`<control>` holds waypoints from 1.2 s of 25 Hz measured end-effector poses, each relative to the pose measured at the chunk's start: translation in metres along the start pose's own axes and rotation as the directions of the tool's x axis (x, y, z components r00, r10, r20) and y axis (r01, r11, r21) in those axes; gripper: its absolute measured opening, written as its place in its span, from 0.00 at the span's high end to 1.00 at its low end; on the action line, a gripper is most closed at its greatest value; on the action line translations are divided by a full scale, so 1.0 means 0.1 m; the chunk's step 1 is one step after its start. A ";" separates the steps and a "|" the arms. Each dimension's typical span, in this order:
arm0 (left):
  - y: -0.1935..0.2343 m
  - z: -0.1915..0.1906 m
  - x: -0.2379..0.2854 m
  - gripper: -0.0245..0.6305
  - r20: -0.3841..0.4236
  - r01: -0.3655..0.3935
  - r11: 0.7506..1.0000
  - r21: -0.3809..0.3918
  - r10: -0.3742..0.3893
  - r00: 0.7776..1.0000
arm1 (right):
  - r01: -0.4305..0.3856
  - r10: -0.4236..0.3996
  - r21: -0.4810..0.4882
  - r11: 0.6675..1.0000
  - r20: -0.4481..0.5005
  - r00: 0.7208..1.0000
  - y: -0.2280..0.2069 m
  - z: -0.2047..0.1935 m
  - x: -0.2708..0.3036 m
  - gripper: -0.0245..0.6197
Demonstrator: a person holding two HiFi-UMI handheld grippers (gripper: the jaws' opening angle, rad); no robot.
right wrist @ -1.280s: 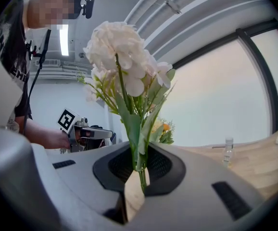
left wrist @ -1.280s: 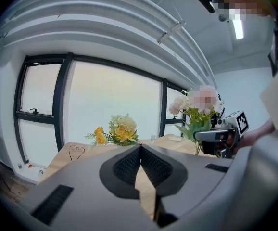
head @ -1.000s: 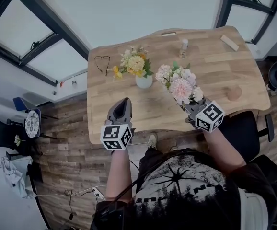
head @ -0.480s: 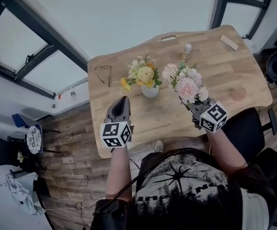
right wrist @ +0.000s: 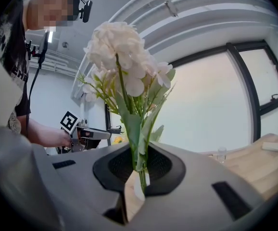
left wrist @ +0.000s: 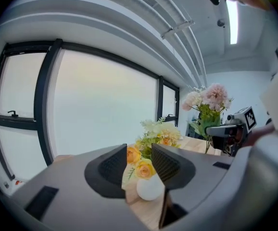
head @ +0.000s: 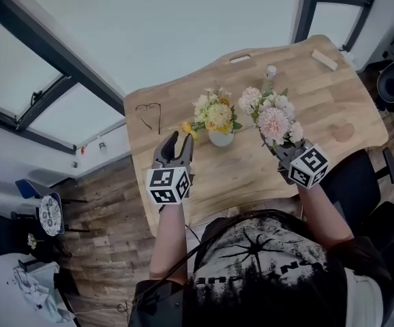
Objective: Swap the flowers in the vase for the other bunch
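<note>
Jaws on the left gripper (head: pixel 178 142), shut a second ago, are opening, empty, as it nears the yellow bunch (head: pixel 214 113) in the vase (head: pixel 221 138); the right gripper (head: pixel 282 151) stays clamped on the pink bunch (head: pixel 273 118), held near the vase. Lifting the yellow bunch out looks next.

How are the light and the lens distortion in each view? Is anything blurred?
Head view: even daylight, sharp, table edges curve slightly. Left gripper view: strong fisheye, dark corners, window washed out, ceiling lamp glares. Right gripper view: same fisheye, bunch sharp against a washed-out window.
</note>
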State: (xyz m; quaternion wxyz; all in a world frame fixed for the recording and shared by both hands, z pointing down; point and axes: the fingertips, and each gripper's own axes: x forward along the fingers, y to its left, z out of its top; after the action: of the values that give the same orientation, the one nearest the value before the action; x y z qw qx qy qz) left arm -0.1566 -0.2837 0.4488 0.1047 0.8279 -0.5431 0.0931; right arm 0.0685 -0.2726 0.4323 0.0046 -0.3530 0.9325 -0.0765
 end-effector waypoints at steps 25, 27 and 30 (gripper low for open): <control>0.06 -0.31 0.60 0.52 -0.133 0.193 0.975 -0.107 -0.206 0.969 | 0.082 -0.082 0.001 0.997 -0.016 0.997 0.01 -0.09 0.28 0.90; 0.05 -0.34 0.62 0.52 -0.146 0.194 0.975 -0.106 -0.208 0.967 | 0.083 -0.083 0.003 0.997 -0.017 0.996 0.00 -0.10 0.28 0.90; 0.06 -0.36 0.63 0.58 -0.149 0.189 0.977 -0.096 -0.202 0.968 | 0.088 -0.088 0.002 0.996 -0.022 0.996 -0.02 -0.11 0.28 0.90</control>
State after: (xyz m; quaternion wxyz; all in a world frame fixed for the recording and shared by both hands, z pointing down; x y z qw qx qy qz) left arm -0.1390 -0.3319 0.5008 0.1895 0.8624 -0.4522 0.1256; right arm 0.0480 -0.2907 0.4443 -0.0085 -0.3928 0.9160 -0.0817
